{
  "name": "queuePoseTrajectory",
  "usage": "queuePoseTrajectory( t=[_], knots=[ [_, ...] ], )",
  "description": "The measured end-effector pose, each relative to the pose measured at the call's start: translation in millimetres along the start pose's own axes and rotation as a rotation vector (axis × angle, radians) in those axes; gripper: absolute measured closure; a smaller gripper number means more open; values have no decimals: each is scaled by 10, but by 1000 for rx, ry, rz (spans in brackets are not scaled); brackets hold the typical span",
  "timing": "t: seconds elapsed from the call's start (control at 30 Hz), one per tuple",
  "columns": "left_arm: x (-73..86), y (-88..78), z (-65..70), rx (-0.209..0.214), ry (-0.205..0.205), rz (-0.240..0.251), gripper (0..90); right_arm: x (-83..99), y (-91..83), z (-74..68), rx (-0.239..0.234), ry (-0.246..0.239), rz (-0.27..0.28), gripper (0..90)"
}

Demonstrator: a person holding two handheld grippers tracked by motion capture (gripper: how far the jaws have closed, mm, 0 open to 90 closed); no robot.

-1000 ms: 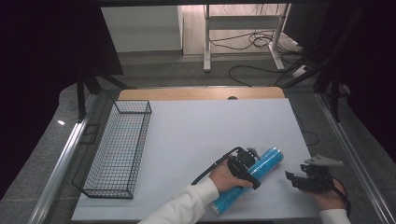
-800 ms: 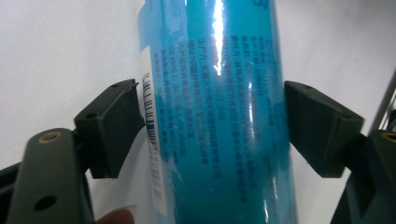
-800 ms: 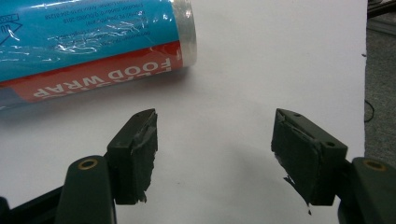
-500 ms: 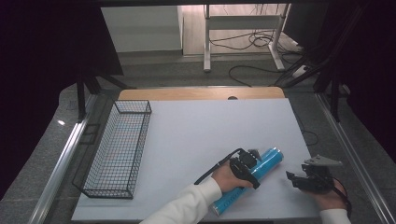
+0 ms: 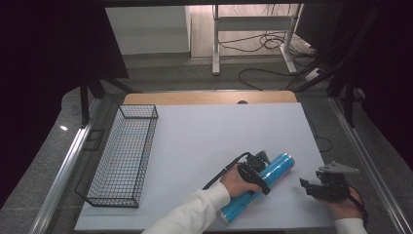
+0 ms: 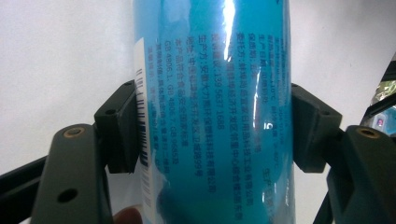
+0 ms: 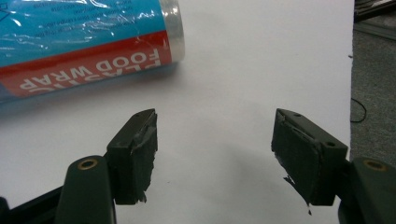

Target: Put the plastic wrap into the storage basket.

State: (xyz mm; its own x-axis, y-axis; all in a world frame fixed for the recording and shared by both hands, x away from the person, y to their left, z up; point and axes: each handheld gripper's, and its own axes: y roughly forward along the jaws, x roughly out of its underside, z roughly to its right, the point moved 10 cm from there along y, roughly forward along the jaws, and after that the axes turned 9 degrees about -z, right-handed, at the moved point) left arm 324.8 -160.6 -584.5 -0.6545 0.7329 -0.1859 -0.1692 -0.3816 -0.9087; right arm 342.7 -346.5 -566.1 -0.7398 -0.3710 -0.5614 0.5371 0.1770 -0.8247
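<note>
Two hand-held grippers are at the near edge of the white table [image 5: 219,131] in the high view. The left gripper [image 5: 255,171] sits across the middle of a blue roll of plastic food wrap [image 5: 278,165], which lies on its side at the near right of the table, its long axis running diagonally from the near edge up toward the right. A white sleeve [image 5: 195,212] leads up to the hand on this gripper. The right gripper [image 5: 311,187] rests low over the table just to the right of the roll and apart from it, with a grey three-cornered plate [image 5: 338,169] on top. A black wire basket [image 5: 124,153] stands at the left side of the table, well apart from the roll. In the left gripper view, the roll [image 6: 212,112] fills the gap between the two black jaws; the jaws have just been closing and both pads [image 6: 122,126] now press against its sides, over printed text and a barcode strip, so the roll is clamped at mid-length. In the right gripper view, the right gripper [image 7: 215,154] has its jaws standing wide with bare white table between them; both pads [image 7: 135,149] show torn tape. The roll's end [image 7: 93,51], with a red band reading "PLASTIC FOOD WRAP", lies beyond and to the upper left, clear of the jaws.
</note>
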Motion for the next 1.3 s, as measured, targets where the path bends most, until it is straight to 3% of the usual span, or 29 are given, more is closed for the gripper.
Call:
queuePoseTrajectory(
  t=[0.13, 0.5, 0.87, 1.03, 1.3],
  knots=[
    [1, -53, -30, 28, -8, 3, 312, 4, -9, 21, 3, 4, 3, 320],
    [66, -438, -136, 27, -16, 38, 313, 0, -21, 30, 6, 6, 7, 318],
    [271, -885, -464, -4, -63, 83, 314, 1, -19, 30, 7, 7, 6, 316],
    [425, -1113, -611, -44, -92, 108, 314, -11, -30, 16, 6, 13, 11, 316],
    [675, -1466, -881, -58, -150, 170, 314, -53, -40, -33, -6, 0, 34, 306]
  ],
)
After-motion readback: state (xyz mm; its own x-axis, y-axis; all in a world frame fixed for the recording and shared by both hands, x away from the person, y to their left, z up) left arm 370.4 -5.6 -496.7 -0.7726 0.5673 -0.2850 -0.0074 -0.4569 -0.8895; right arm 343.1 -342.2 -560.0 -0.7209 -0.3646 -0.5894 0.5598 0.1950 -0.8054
